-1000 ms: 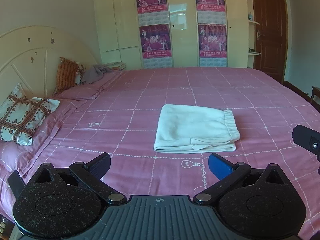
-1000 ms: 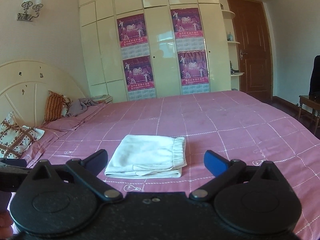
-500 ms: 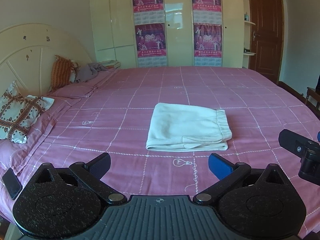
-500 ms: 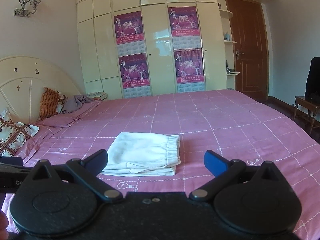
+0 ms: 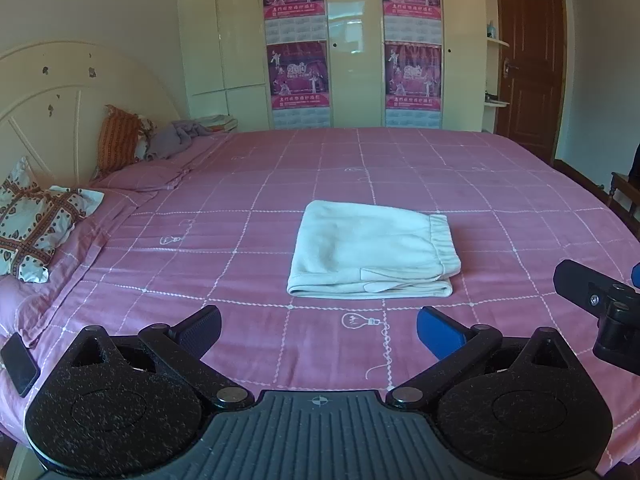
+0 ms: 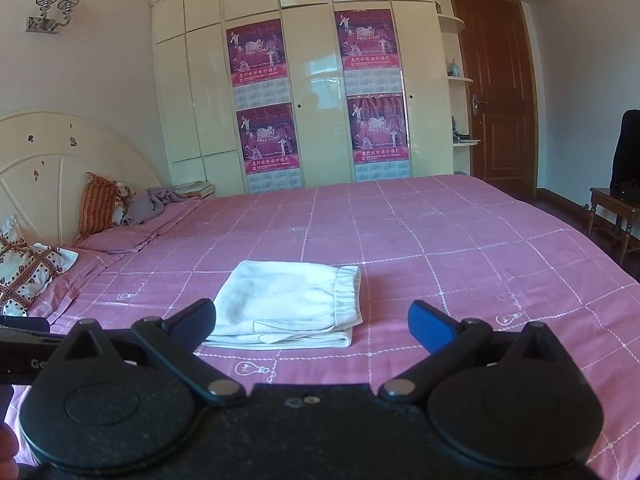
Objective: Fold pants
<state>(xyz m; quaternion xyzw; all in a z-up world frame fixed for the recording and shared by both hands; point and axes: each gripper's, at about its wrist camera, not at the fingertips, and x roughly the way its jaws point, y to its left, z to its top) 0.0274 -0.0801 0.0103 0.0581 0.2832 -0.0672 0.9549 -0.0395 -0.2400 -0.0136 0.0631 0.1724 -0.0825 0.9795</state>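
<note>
I see the cream pants (image 5: pixel 372 256) folded flat on the pink bed (image 5: pixel 500 184); my left gripper (image 5: pixel 319 330) and right gripper (image 6: pixel 311 322) hang wide, empty, near them.

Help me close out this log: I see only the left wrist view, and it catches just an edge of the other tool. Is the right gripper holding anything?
Observer: No. The right wrist view shows the right gripper open and empty, short of the folded pants lying on the bed.
Operator: Good. My frame cuts off the wall above the headboard. Is anything mounted there?
Observer: Yes, a wall lamp with two shades hangs high on that wall.
</note>
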